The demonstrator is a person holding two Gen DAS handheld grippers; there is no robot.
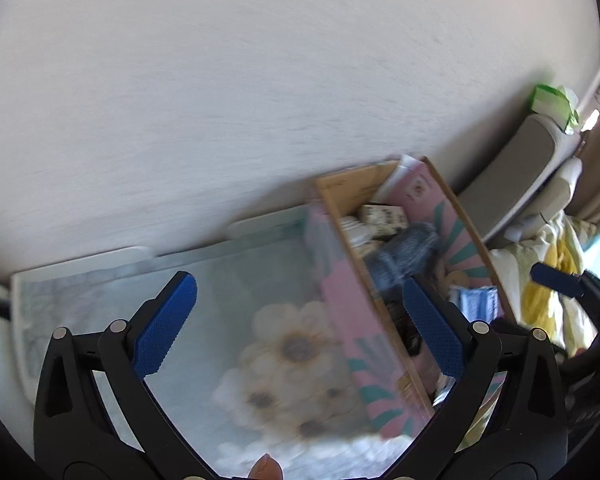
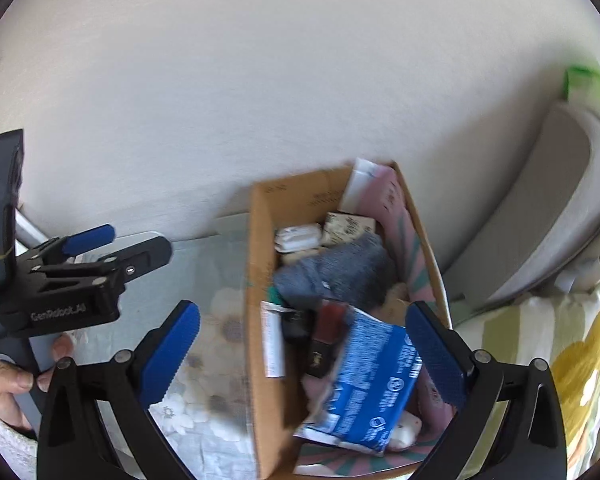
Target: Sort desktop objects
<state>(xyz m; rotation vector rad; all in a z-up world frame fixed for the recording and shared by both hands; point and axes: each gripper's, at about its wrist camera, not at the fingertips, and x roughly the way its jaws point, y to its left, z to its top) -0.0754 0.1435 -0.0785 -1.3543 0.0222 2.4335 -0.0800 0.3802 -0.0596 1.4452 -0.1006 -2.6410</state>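
Between picks: both grippers, left [image 1: 300, 328] and right [image 2: 302, 354], jaws wide, empty. Full box [image 2: 260, 280] (blue packet [image 2: 376, 380] topmost) at counter's right edge. Next, probably another item.

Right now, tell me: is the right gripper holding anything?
No. The right gripper has its fingers spread wide with nothing between them, hovering over the cardboard box.

Soft daylight, motion blur, fisheye-warped edges.
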